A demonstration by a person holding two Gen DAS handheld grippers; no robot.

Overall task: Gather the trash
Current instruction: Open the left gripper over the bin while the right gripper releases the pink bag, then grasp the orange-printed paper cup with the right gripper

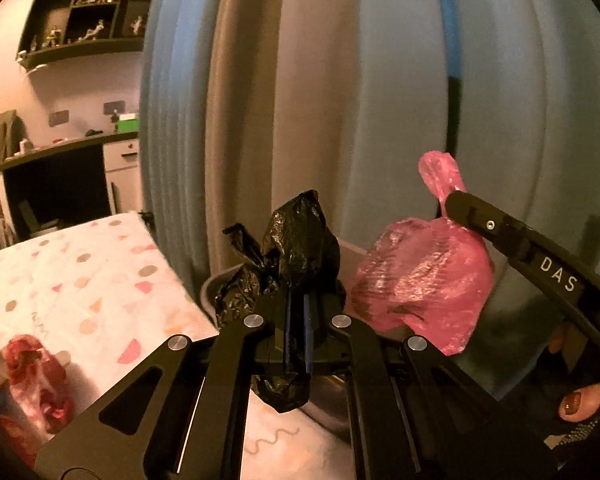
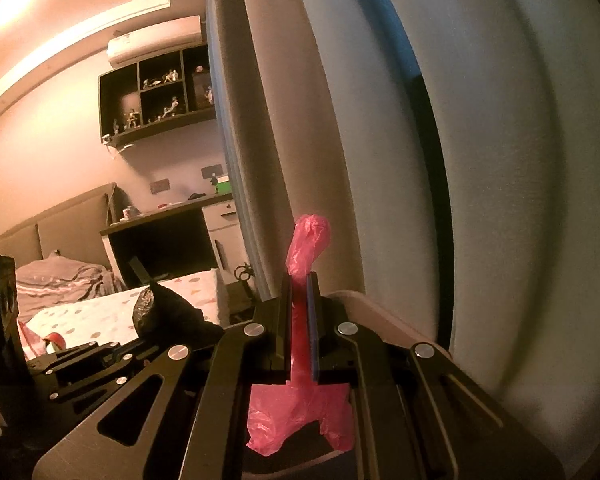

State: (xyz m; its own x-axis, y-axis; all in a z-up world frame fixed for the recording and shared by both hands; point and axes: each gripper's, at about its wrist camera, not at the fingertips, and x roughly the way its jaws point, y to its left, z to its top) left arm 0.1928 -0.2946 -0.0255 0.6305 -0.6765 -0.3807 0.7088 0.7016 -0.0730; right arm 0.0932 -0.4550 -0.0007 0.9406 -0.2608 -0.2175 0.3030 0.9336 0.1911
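My left gripper (image 1: 298, 300) is shut on a crumpled black trash bag (image 1: 296, 236), whose plastic bulges above the fingers and hangs below them. To its right my right gripper (image 1: 450, 200) pinches the knotted neck of a pink trash bag (image 1: 420, 280) that dangles full beneath it. In the right wrist view the right gripper (image 2: 300, 280) is shut on the pink bag (image 2: 296, 416), with the twisted top (image 2: 310, 240) poking up past the fingertips. The black bag (image 2: 160, 312) and the left gripper's linkage (image 2: 100, 356) show at the lower left.
Grey-blue curtains (image 1: 380, 100) fill the view close ahead. A bed with a dotted sheet (image 1: 80, 280) lies at the left, with another red-pink plastic bag (image 1: 36, 380) on its near edge. A desk (image 2: 168, 220), wall shelves (image 2: 156, 96) and headboard stand behind.
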